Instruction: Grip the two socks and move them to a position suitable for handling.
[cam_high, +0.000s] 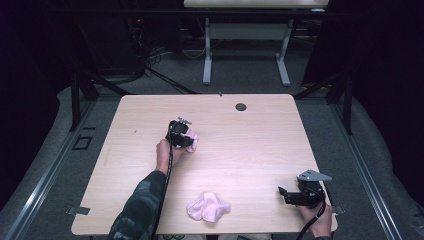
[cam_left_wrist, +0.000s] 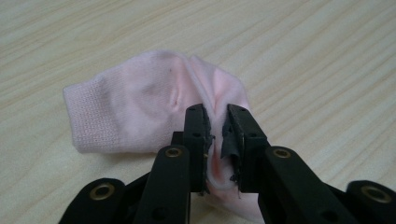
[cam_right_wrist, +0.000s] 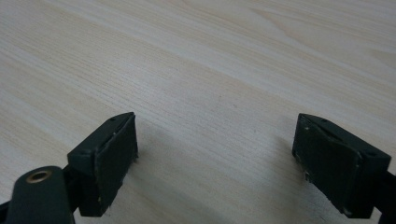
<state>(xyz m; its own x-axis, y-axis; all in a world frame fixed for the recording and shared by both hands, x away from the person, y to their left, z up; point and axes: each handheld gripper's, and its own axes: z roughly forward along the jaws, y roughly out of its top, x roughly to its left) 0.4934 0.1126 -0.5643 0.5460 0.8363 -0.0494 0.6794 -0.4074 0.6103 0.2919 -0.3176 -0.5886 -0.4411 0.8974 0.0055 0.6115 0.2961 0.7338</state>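
Observation:
A pink sock (cam_left_wrist: 140, 105) lies crumpled on the wooden table (cam_high: 250, 145), left of its middle. My left gripper (cam_left_wrist: 217, 119) points down at it, and its two black jaws stand close together with a ridge of the sock's fabric pinched between the pads. In the high view the left gripper (cam_high: 184, 139) covers most of that sock (cam_high: 194, 142). A second pink sock (cam_high: 208, 206) lies bunched near the front edge. My right gripper (cam_high: 283, 193) rests at the front right corner, held in a hand, pointing left. Its jaws (cam_right_wrist: 217, 140) stand wide open over bare wood.
A dark round cable hole (cam_high: 241, 106) sits near the table's far edge. Beyond the table stands a white desk frame (cam_high: 245, 35) on grey carpet. Dark metal stands flank the table at the left (cam_high: 77, 95) and right (cam_high: 345, 95).

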